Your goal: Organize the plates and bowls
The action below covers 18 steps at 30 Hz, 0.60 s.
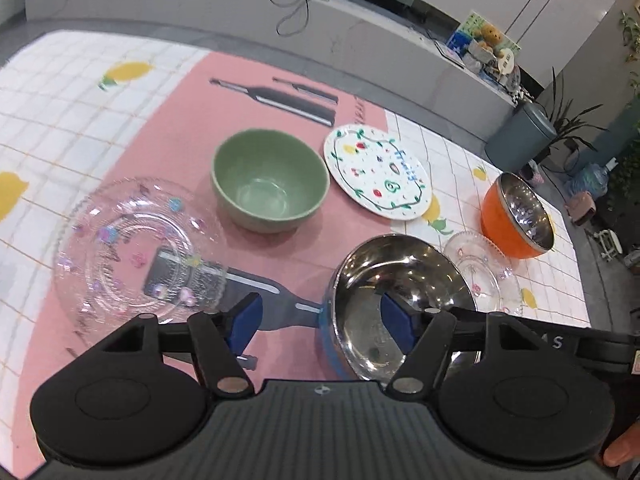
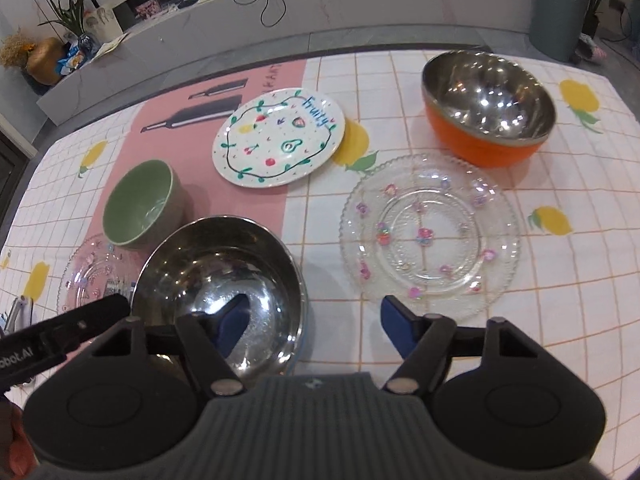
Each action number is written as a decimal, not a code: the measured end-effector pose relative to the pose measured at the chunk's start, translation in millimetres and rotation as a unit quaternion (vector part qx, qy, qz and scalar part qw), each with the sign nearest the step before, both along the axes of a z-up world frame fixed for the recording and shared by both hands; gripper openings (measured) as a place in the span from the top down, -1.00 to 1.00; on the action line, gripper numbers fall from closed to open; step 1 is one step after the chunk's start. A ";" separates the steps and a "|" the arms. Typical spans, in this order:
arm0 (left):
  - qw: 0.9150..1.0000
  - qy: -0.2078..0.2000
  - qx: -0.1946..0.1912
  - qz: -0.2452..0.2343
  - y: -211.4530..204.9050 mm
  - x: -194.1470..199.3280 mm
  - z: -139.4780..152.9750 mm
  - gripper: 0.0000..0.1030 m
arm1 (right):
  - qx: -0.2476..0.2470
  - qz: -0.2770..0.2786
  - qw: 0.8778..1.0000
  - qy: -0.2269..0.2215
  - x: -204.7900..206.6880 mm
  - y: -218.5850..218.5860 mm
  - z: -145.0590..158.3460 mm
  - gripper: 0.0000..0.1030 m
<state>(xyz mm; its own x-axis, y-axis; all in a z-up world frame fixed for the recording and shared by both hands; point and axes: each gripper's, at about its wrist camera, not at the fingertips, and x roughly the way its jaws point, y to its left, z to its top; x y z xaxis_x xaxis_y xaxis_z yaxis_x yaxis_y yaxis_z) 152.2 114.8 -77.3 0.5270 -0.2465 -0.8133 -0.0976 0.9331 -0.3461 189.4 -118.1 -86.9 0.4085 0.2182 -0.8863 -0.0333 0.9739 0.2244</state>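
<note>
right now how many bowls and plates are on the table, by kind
Steel-lined bowls: 2, one blue-sided, one orange-sided
Green ceramic bowl: 1
Clear glass plates: 2
White fruit-patterned plate: 1
Total: 6

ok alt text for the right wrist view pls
The right gripper hangs open over a checked lemon tablecloth, one finger above a blue-sided steel bowl, the other near a clear glass plate. Beyond lie a green bowl, a white "Fruity" plate and an orange steel bowl.
</note>
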 end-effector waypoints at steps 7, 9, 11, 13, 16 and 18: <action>0.999 0.029 -0.018 -0.009 -0.5 10.0 -16.1 0.35 | 0.015 -0.009 1.000 0.023 7.2 2.4 -13.3 0.18; 0.999 0.033 -0.024 -0.009 0.2 10.8 -17.5 0.60 | 0.021 -0.011 0.999 0.026 8.2 0.8 -15.4 0.48; 0.999 0.033 -0.026 -0.012 -0.4 10.7 -17.4 0.76 | 0.033 -0.013 0.999 0.033 9.2 -1.3 -18.2 0.65; 0.999 0.032 -0.024 -0.015 -2.3 10.7 -16.4 0.81 | 0.045 -0.017 0.998 0.041 9.5 -3.6 -20.3 0.78; 0.999 0.033 -0.013 -0.018 -6.6 11.0 -14.7 0.83 | 0.054 -0.020 0.997 0.043 8.8 -4.9 -20.6 0.86; 0.999 0.033 -0.007 -0.019 -9.1 9.4 -11.2 0.84 | 0.055 -0.022 0.997 0.044 8.4 -5.1 -20.3 0.86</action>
